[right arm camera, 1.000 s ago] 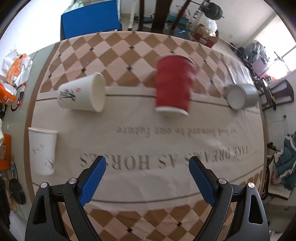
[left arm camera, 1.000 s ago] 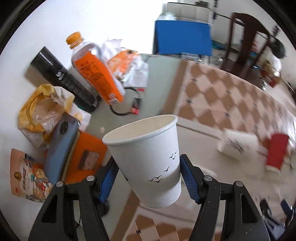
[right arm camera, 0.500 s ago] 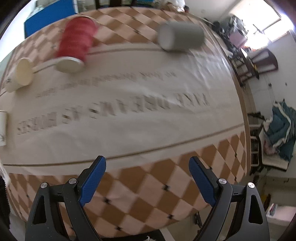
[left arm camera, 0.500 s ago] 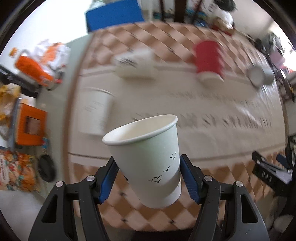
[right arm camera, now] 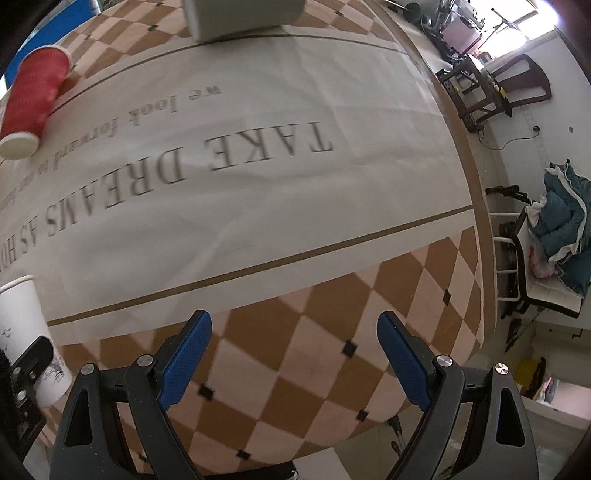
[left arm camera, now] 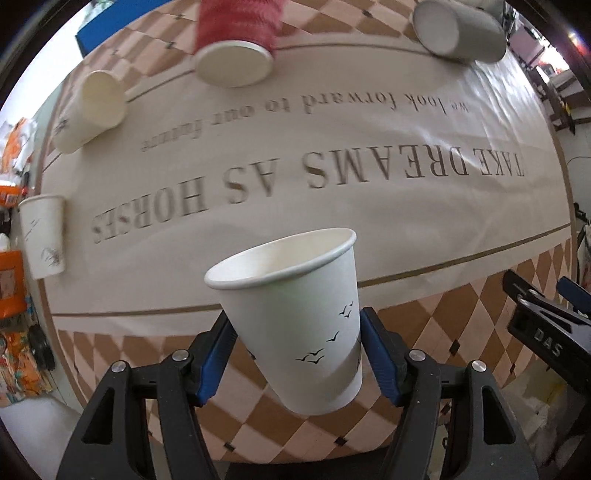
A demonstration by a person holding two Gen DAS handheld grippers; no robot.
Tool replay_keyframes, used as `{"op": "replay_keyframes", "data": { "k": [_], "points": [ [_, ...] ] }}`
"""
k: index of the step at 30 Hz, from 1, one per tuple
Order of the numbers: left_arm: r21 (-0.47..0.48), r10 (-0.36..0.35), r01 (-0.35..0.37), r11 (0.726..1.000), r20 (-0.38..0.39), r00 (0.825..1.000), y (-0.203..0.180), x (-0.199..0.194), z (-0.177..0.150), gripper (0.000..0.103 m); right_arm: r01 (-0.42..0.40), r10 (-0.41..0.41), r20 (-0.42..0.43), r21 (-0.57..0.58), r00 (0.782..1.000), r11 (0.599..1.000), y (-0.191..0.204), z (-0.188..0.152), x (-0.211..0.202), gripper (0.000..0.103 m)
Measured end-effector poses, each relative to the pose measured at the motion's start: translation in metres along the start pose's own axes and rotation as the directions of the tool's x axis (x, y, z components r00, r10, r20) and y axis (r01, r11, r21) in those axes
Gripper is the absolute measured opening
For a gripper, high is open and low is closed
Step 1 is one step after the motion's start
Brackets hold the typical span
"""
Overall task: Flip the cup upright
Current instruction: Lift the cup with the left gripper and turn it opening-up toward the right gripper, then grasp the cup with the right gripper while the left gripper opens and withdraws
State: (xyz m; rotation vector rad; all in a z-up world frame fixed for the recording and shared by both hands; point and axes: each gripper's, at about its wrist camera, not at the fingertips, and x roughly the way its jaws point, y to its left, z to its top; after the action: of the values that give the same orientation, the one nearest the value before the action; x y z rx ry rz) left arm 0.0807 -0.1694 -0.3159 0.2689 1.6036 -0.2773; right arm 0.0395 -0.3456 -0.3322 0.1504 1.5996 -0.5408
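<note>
Left wrist view first: the left gripper [left arm camera: 295,354] is clamped on a white paper cup [left arm camera: 295,317] with little black birds printed on its side. Blue pads [left arm camera: 216,360] press the cup's lower half from both sides. The mouth points up and a bit away from the camera, so it's roughly upright but tilted, held up over the near checkered edge of the tablecloth [left arm camera: 369,192]. Can't tell whether its base touches the table.

Further back on the cloth, past the upside-down "TAKE DREAMS AS HORSES" lettering, a red cup [left arm camera: 236,33] lies on its side with the open mouth facing the camera. A cream cup [left arm camera: 90,110] also lies on its side off to the left, and a grey cup [left arm camera: 458,29] lies on its side at the upper right. Another white cup [left arm camera: 43,236] sits at the far left edge of the cloth, mouth up in the frame.

Right wrist view: the right gripper [right arm camera: 295,362] has its jaws spread wide with nothing between them, hovering over the brown and pink checkered border near the table's edge. The bird cup shows at the left edge there, partly hidden by the other gripper's black frame. A chair [right arm camera: 502,88] stands beyond the table's right side, and a pile of teal fabric [right arm camera: 565,221] sits on a seat further right.
</note>
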Motion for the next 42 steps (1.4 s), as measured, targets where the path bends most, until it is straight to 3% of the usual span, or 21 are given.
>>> {"op": "replay_keyframes", "data": {
  "k": [7,9,11,14,17,23,29,34,37,42],
  "points": [
    [-0.033,-0.025,0.024,0.999,-0.03,0.999,-0.006,0.018,0.016,0.067,-0.011,0.011,-0.012,-0.016,1.0,1.0,-0.011,0.007,0.009,0.092],
    [-0.054,-0.035,0.034,0.998,-0.029,0.999,-0.005,0.02,0.022,0.082,-0.014,0.014,-0.012,-0.02,1.0,1.0,-0.013,0.008,0.011,0.092],
    [-0.065,-0.041,0.039,0.997,-0.025,0.999,-0.001,0.02,0.024,0.089,-0.019,0.019,-0.011,-0.021,1.0,1.0,-0.014,0.01,0.012,0.092],
    [-0.078,-0.042,0.041,0.996,-0.004,0.999,0.004,0.018,0.027,0.09,-0.026,0.026,-0.013,-0.025,1.0,0.999,-0.017,0.012,0.015,0.092],
    [-0.098,-0.048,0.051,0.994,0.038,0.998,0.013,0.006,0.024,0.102,-0.034,0.033,-0.016,-0.032,0.999,0.999,-0.015,0.013,0.016,0.092],
    [-0.162,-0.046,0.068,0.984,0.138,0.989,0.039,-0.037,0.015,0.102,-0.063,0.062,-0.013,-0.044,0.998,0.997,-0.013,0.014,0.007,0.092],
    [-0.23,0.026,0.026,0.973,0.218,0.976,0.084,-0.082,-0.012,0.103,-0.143,0.142,-0.011,-0.078,0.99,0.987,0.001,0.007,-0.021,0.092],
    [-0.243,0.112,-0.063,0.968,0.196,0.974,0.107,-0.074,-0.031,0.103,-0.234,0.23,-0.04,-0.142,0.972,0.962,0.036,-0.002,-0.048,0.092],
    [-0.262,0.161,-0.122,0.957,0.135,0.978,0.118,-0.052,-0.042,0.102,-0.289,0.281,-0.072,-0.173,0.957,0.941,0.061,-0.007,-0.058,0.092],
    [-0.274,0.18,-0.146,0.95,0.102,0.978,0.129,-0.029,-0.045,0.102,-0.31,0.295,-0.098,-0.222,0.95,0.924,0.098,-0.009,-0.067,0.092]
  ]
}}
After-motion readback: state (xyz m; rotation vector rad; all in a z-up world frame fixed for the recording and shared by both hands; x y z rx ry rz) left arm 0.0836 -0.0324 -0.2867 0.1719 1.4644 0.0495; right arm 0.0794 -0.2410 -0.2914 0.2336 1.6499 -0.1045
